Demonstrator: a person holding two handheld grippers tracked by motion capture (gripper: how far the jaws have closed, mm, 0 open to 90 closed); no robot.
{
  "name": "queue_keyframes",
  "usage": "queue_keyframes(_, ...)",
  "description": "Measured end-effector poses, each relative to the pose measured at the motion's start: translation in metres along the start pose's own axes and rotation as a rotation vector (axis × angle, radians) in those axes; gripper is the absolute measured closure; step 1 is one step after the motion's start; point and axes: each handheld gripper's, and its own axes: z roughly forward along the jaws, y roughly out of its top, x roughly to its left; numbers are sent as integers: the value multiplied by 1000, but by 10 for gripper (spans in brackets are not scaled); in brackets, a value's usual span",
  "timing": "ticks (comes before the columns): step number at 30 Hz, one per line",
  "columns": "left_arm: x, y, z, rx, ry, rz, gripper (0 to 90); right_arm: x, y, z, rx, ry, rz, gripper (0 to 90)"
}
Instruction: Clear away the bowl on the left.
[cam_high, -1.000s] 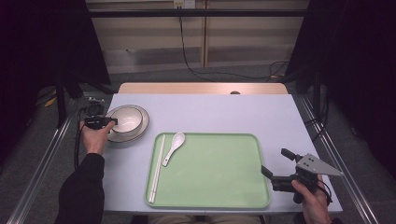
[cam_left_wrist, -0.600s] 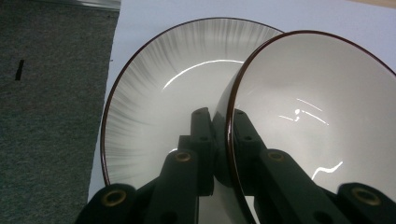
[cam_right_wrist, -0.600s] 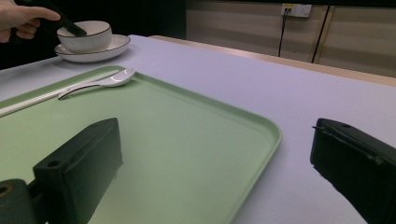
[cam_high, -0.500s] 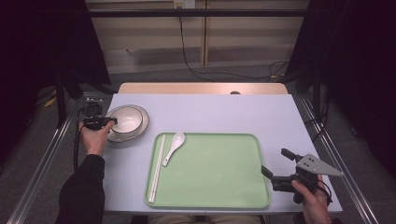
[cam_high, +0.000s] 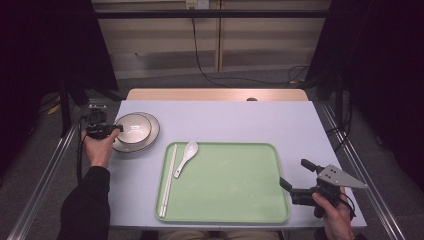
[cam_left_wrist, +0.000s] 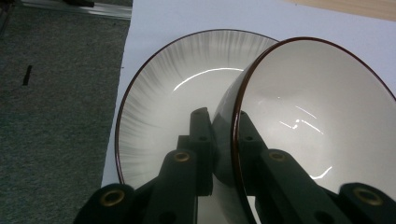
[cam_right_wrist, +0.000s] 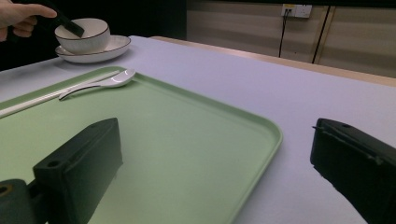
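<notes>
Right now the left tongs (cam_high: 114, 129) are clenched on the rim of a white bowl (cam_high: 133, 128), with one jaw inside the bowl and one jaw outside. You can see this up close in the left gripper view, where the bowl (cam_left_wrist: 317, 121) has a thin dark line around its rim. The bowl sits on a white plate (cam_high: 151, 133), and the plate (cam_left_wrist: 173, 93) has faint grey stripes and a dark rim too. Both are near the left edge of the pale surface (cam_high: 240, 120), toward the far left corner.

A green tray (cam_high: 235, 185) lies in the middle of the surface, close to the near edge. A white spoon (cam_high: 186, 157) rests in the tray's far left corner. White chopsticks (cam_high: 168, 180) lie along the tray's left side, just beside the spoon.

The right tongs (cam_high: 294, 176) are near the near right corner of the surface, just beside the tray's right edge. Its jaws are spread wide apart and hold nothing. In the right gripper view, one jaw hangs over the tray (cam_right_wrist: 196, 154) and the other over the bare surface (cam_right_wrist: 289, 102).
</notes>
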Motion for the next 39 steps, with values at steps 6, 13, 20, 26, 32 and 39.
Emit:
queue_keyframes(6, -3, 1, -6, -16, -10, 22, 818, 0, 0, 0, 0, -1, 1, 20)
queue_keyframes(13, -10, 0, -11, -32, -21, 36, 818, 0, 0, 0, 0, -1, 0, 20)
queue_keyframes(20, -17, -1, -21, -50, -51, 44, 819, 0, 0, 0, 0, -1, 0, 20)
queue_keyframes(26, -28, -4, -26, -65, -80, 57, 819, 0, 0, 0, -1, 0, -2, 20)
queue_keyframes(32, -43, -8, -28, -65, -115, 92, 818, 0, 0, 0, 0, 3, -3, 20)
queue_keyframes(39, -62, -13, -31, -65, -148, 126, 818, 0, 0, 0, -1, 4, -4, 20)
